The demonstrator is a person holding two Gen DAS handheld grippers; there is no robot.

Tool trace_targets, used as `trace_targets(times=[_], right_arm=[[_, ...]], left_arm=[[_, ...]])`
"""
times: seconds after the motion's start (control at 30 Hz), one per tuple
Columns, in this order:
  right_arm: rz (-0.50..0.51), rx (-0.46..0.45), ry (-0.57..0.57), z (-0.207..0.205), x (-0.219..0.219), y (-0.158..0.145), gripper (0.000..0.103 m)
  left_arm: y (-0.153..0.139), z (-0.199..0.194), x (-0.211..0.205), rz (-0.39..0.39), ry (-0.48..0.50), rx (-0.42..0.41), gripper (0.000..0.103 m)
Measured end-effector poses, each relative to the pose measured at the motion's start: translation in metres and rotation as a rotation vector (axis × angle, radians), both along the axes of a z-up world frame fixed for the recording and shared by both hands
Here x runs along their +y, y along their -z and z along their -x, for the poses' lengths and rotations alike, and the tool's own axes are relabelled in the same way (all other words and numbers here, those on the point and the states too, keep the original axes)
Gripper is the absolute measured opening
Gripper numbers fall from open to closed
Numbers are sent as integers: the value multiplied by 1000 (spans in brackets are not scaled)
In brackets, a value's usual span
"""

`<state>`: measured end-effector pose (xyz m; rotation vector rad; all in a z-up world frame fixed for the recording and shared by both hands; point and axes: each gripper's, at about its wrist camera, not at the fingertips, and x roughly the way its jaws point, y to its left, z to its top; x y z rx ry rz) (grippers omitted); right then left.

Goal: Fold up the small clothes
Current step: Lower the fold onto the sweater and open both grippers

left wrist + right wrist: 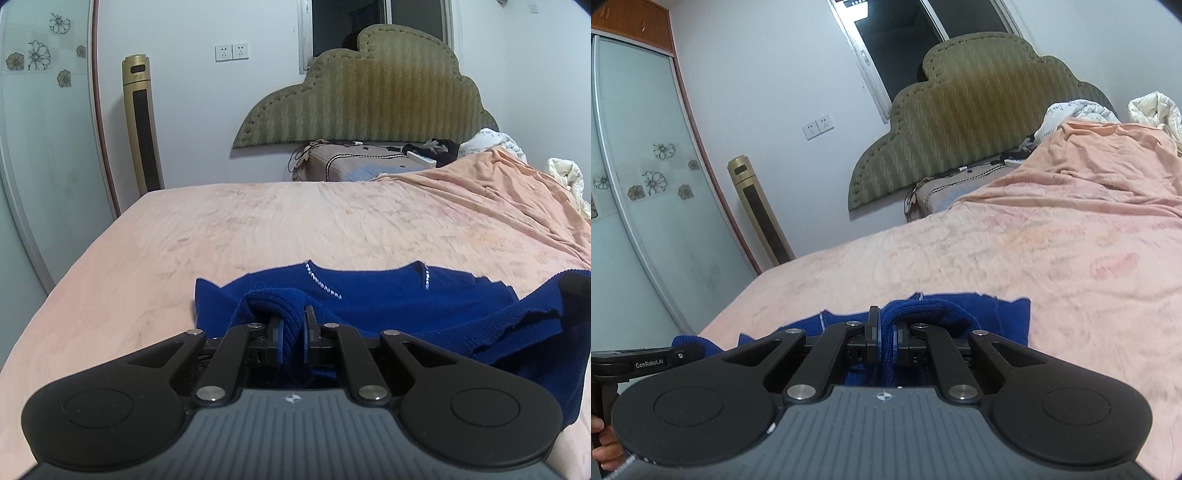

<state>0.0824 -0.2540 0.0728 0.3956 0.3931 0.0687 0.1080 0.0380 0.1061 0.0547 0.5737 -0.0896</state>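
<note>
Now we hold the blue knit top [388,295] on the peach bedsheet [258,229] near the bed's foot: our left gripper [293,325] pinches its ribbed edge, and our right gripper [886,332] clamps another bunched fold.

place: home bedroom | cues: bed [295,221], padded headboard [365,92] (scalloped), sliding wardrobe [635,184]
</note>
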Motion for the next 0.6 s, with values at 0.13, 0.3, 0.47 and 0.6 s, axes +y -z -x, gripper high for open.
trace_targets(times=[0.13,0.3,0.47,0.6], right_arm=[[-2,-7,2,-13,-2,-5,11],[-11,-8,7,-27,-7,-7,11],[-15,-10,11,-38,-9,-6,11],[-19,-6,15,-49,-11,-3,11]], left_arm=[[-2,-13,-2,-3,-1,7,9],[-2,-26,-3,-9,1,12,9],[-1,-39,-2,-15,0,19,9],[3,-53,-5,-36,1,18,9]])
